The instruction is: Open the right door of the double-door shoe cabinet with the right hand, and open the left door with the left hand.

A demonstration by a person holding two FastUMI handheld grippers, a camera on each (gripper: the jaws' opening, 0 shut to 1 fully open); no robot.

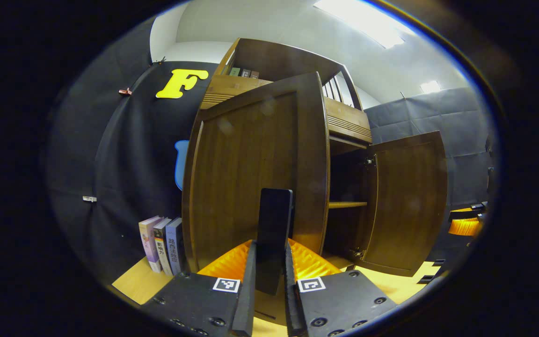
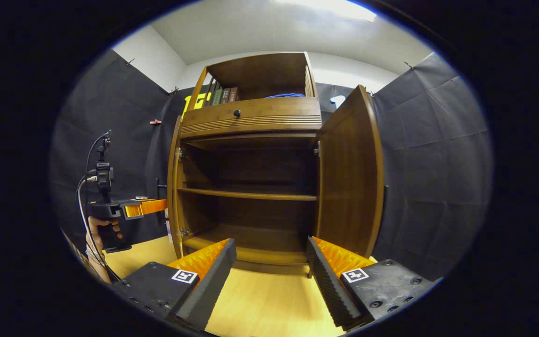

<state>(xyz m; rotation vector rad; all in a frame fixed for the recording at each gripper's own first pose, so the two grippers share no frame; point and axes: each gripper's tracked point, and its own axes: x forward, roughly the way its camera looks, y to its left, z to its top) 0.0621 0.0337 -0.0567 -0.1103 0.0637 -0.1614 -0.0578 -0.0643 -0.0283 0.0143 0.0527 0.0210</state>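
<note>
Booth is closed in by black cloth walls, creased and pinned w/ small clips along top edge. White wall is seen above the cloth at far left, and a pale ceiling overhead. Bright ceiling light panel is seen near top, w/ a smaller 2nd light farther right. Floor is light wood-tone boards, yellowish under the lamps. A few books are stood upright on the floor at left, against the cloth. More book spines are lined up in the open top shelf, w/ sth blue lying beside them, to the right.
</note>
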